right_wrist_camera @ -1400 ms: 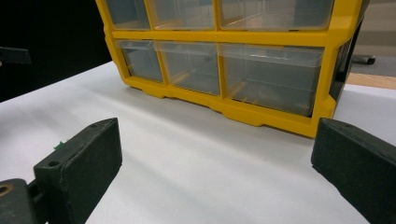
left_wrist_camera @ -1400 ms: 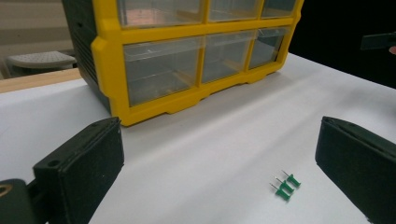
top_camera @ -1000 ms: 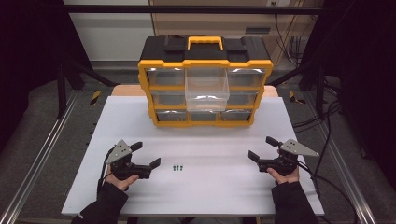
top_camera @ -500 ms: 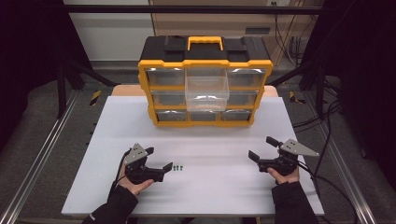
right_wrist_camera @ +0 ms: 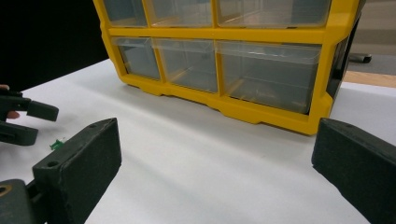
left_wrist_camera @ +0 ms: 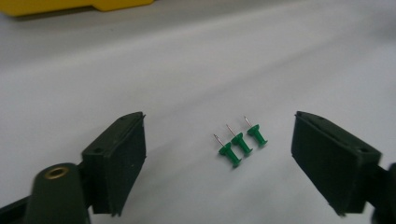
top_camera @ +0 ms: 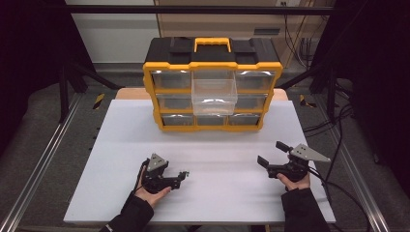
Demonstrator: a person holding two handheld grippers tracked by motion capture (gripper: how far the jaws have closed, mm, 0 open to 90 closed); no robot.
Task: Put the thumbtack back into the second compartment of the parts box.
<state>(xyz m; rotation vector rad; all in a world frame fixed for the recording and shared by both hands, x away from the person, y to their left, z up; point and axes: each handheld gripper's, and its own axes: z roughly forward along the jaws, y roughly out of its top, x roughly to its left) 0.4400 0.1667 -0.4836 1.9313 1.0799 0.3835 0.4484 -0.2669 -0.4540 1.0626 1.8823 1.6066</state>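
Three green push pins [left_wrist_camera: 242, 142] lie side by side on the white board, needles pointing away from me. My left gripper [left_wrist_camera: 219, 133] sits low over them with one black jaw on each side, and neither pad touches a pin. Its jaws have just been closing and a wide gap remains. In the high view the left gripper [top_camera: 183, 176] is at the front left of the board. My right gripper [top_camera: 273, 153] is held open at the front right with nothing between its jaws [right_wrist_camera: 219, 140]. The right gripper view also catches one pin [right_wrist_camera: 57, 143] beside the left gripper [right_wrist_camera: 28, 119].
A yellow and black drawer organizer [top_camera: 212, 82] stands at the back of the white board [top_camera: 217, 145]. Its clear middle drawer [top_camera: 214, 89] is pulled out. Cables trail off the right side. Metal rails run along both sides of the table.
The left hand has moved right and down to the pins, and its jaws now stand either side of them and are narrower. The right hand has stayed put.
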